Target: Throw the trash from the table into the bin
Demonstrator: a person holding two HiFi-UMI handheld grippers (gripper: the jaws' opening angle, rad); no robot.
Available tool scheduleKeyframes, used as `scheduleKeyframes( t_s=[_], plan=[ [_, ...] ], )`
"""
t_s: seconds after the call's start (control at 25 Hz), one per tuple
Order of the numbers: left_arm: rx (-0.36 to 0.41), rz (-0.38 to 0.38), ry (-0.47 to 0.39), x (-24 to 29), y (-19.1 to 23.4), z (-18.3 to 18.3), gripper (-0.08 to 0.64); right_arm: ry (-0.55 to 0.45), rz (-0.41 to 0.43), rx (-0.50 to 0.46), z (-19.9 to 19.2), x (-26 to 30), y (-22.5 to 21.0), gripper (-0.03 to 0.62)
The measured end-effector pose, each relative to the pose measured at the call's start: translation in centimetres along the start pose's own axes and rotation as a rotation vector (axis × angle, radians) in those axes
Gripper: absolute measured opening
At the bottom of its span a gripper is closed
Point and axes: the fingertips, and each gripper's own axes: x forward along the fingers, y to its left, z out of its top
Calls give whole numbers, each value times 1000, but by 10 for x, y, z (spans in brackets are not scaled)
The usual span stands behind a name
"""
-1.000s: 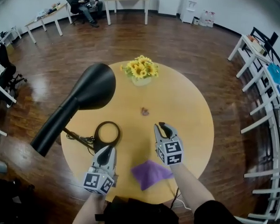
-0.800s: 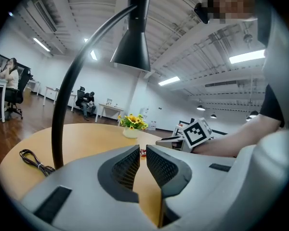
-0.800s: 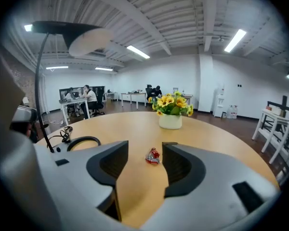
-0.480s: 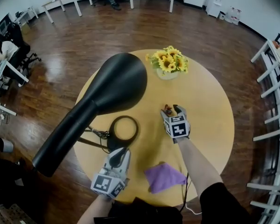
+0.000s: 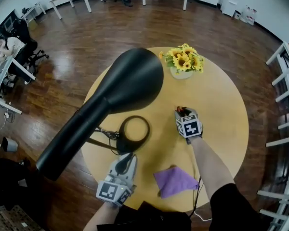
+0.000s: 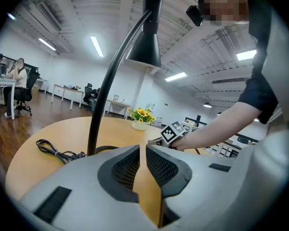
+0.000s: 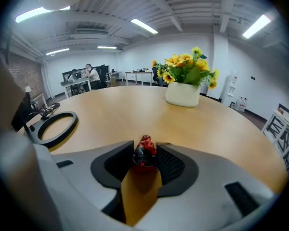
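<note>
We pinched the wrapper (image 7: 145, 149) on the desk (image 5: 221, 114) for binning, the jaws of our right hand-held gripper (image 5: 182, 111) just closing, our left hand-held gripper (image 5: 127, 157) pressed together, unused.

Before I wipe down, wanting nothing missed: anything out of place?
Crumpled red wrapper on the table, pinched in the right gripper, whose jaws just closed further; purple cloth lies rumpled at the near edge.

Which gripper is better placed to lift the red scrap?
Right. The right gripper has just been closing its jaws on the red scrap; the left gripper sits shut near the table edge.
</note>
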Motion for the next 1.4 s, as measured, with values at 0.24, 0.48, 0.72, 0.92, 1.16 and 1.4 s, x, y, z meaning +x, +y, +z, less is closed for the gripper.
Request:
scheduleKeyframes(
  t_s=[0.24,0.48,0.72,0.92,1.16,1.4],
  plan=[
    [2,1,-22,-4,-3,2,37,-15,-7,-31,-10,-28,7,141],
    [5,-17,-83,-2,-4,17,37,-177,-62,-76,6,-111,24,141],
    [30,-103,-114,-10,-14,31,37,-398,-90,76,15,-219,33,141],
    [50,-143,-141,-46,-7,44,37,-489,-154,122,14,-292,61,141],
    [70,-146,-245,-102,30,90,37,-641,-163,164,41,-372,135,141],
    [76,-63,-343,-170,77,122,37,-725,-16,70,87,-388,243,141]
  ],
)
